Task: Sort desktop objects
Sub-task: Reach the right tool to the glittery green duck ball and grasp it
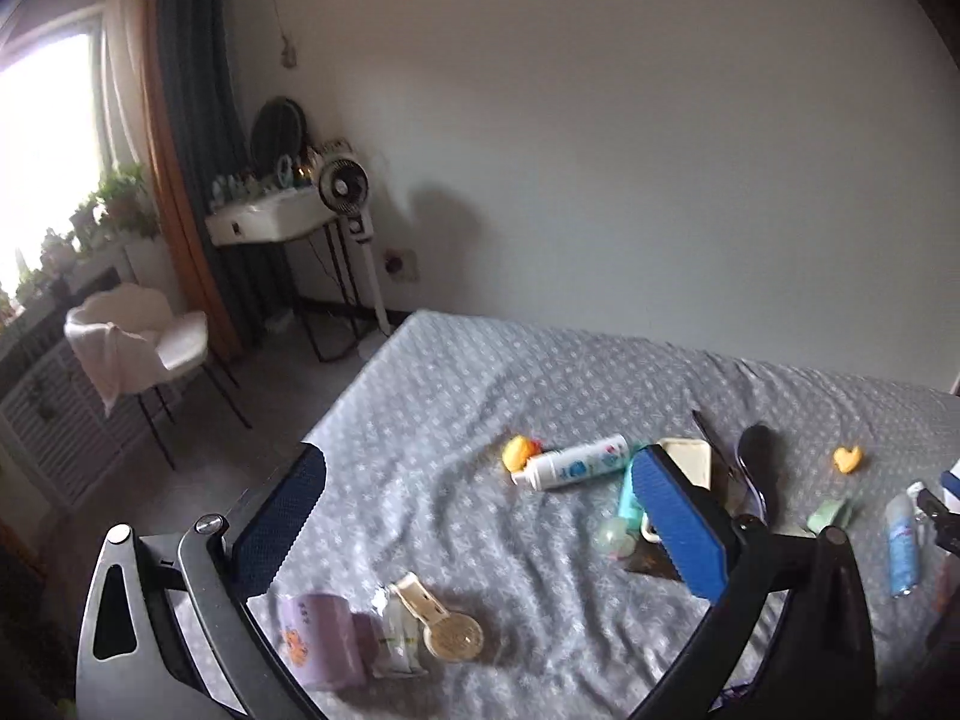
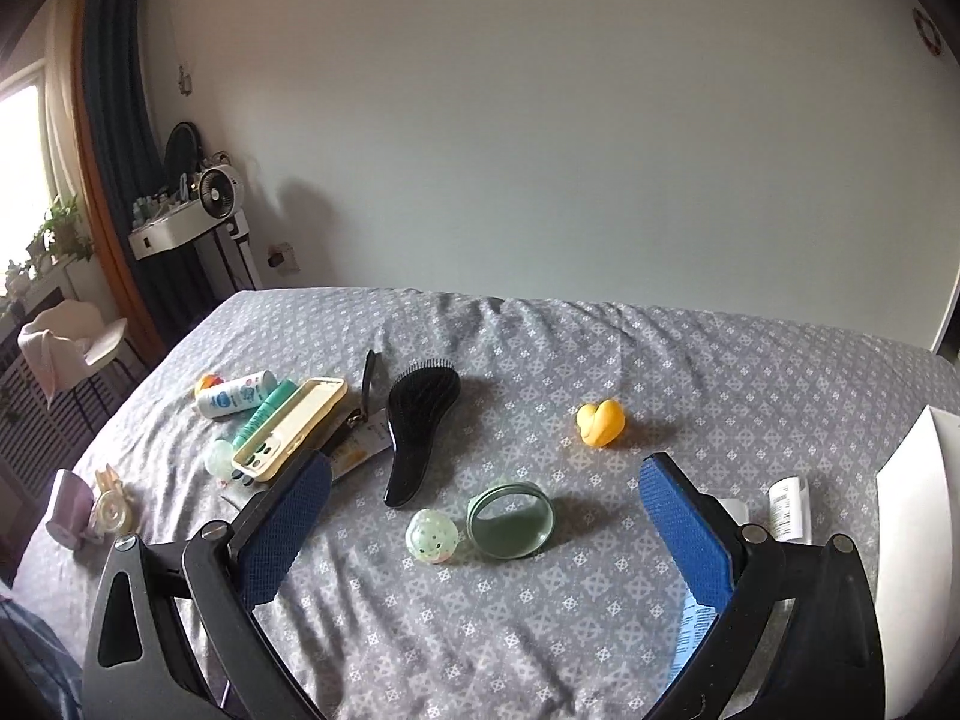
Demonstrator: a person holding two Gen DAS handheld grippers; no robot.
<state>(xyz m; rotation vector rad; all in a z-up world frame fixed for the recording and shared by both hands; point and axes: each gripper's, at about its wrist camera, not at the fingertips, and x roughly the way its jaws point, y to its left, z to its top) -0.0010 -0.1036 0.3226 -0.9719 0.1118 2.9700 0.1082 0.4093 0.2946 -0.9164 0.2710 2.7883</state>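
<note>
White chair, standing fan, curtains, windowsill plants

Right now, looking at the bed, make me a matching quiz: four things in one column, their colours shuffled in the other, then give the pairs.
Things:
1. hairbrush
2. heart toy
3. round tin
4. phone case

Colours:
A. yellow
B. cream
C. black
D. green

Pairs: 1-C, 2-A, 3-D, 4-B

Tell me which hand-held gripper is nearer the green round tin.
Right. The right hand-held gripper is open with the green round tin lying between its fingers; the left hand-held gripper is off to the tin's left, with clutter between.
</note>
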